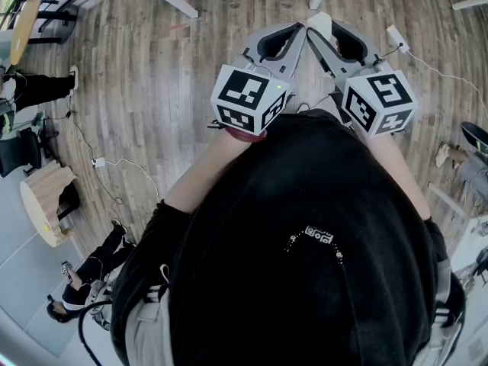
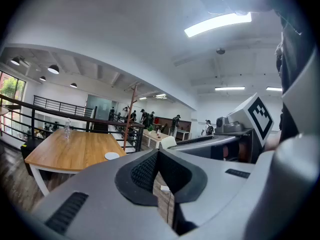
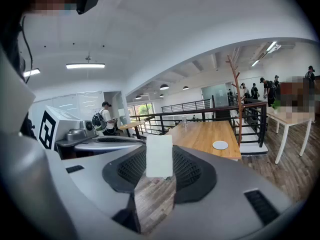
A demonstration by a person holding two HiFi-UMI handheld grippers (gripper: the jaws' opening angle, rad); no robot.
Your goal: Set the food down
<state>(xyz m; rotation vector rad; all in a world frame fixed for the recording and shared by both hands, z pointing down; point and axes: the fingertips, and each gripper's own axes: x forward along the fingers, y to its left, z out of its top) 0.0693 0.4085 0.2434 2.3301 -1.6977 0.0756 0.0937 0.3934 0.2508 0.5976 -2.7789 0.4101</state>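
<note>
Food (image 3: 159, 155) is up in the air, a flat white slab standing upright, pinched between the tips of the right tongs (image 1: 323, 29). Those jaws stand wide around it, with floor (image 1: 152, 90) planks showing through the gap beneath. Left tongs (image 1: 300, 29) sit just beside them on the left, jaws brought together at the tips with nothing between them. Both pairs are held out in front of the person's black top (image 1: 305, 242), tips nearly meeting, marker cubes (image 1: 248, 97) on the near ends. Far off beyond the food stands a wooden table (image 3: 200, 136) with a small white plate (image 3: 220, 145) on it, well apart from the slab. A white charger (image 1: 99, 162) and its cable lie on the floor at the left.
</note>
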